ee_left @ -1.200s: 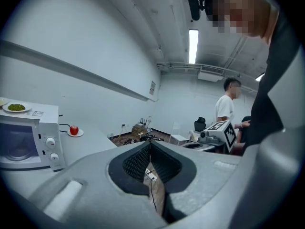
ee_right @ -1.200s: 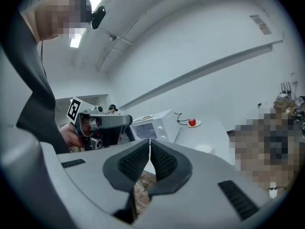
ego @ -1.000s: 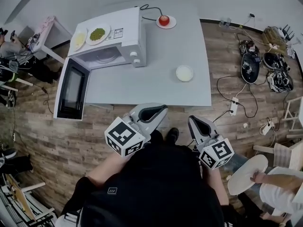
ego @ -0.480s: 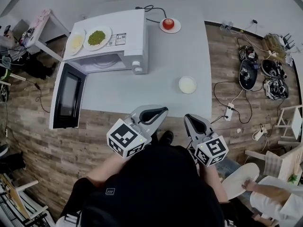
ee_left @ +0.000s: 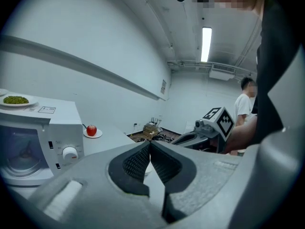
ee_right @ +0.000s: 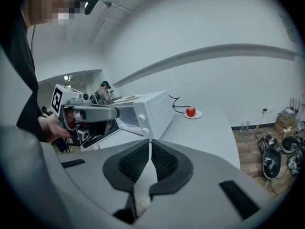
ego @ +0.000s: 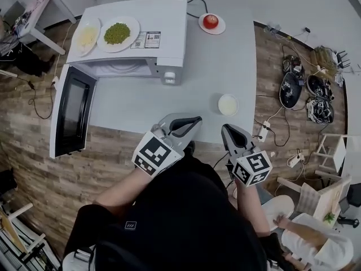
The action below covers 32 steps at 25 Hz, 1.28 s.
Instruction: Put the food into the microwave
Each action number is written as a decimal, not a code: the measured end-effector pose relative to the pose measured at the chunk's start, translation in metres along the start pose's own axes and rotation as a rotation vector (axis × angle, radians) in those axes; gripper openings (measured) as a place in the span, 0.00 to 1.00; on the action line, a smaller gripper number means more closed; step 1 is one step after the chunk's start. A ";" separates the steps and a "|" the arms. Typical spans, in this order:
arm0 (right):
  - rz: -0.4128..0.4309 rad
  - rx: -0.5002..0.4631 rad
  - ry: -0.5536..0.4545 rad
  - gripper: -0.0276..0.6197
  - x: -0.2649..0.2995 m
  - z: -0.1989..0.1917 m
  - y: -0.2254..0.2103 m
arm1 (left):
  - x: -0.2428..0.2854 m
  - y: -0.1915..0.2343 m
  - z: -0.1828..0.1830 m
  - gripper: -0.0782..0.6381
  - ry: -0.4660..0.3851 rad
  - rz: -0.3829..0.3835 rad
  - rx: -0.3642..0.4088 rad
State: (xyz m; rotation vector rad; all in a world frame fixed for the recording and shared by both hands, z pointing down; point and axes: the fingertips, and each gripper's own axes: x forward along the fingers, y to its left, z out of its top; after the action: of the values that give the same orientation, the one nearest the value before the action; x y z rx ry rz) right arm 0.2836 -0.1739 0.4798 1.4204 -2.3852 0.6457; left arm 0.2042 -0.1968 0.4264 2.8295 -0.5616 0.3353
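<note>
Left tool point(ee_left: 149, 144) and right tool point(ee_right: 149, 143) are both seen closed, nothing gripped, held by the table point(ego: 214, 66) edge. Plate of peas point(ego: 118, 33) is parked on top of the open-doored microwave point(ego: 169, 21), apple point(ego: 210, 21) set beside it.

Both arms reach forward from the torso, one tool in each hand, side by side and apart. The left tool point(ego: 196, 119) has its jaws together, tips touching, nothing between them. It points forward and slightly toward the person's right. The right tool point(ego: 228, 128) also has its jaws together and empty, and it points forward, angled slightly toward the left one. The left forearm point(ego: 118, 192) comes in at a slant. The right forearm point(ego: 255, 210) runs nearly straight ahead.
</note>
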 end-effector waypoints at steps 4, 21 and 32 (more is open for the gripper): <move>0.005 -0.032 0.047 0.07 0.020 -0.006 -0.016 | 0.015 0.022 -0.014 0.12 0.017 0.028 -0.024; -0.006 -0.108 0.201 0.07 0.082 -0.063 -0.079 | 0.067 0.068 -0.061 0.12 0.083 0.064 0.000; -0.064 -0.318 0.395 0.20 0.104 -0.100 -0.099 | 0.068 0.082 -0.091 0.12 0.135 0.075 -0.001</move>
State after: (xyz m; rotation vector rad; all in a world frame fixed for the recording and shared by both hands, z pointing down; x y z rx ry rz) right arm 0.3234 -0.2411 0.6362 1.1110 -2.0167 0.4539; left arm 0.2168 -0.2688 0.5461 2.7632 -0.6396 0.5353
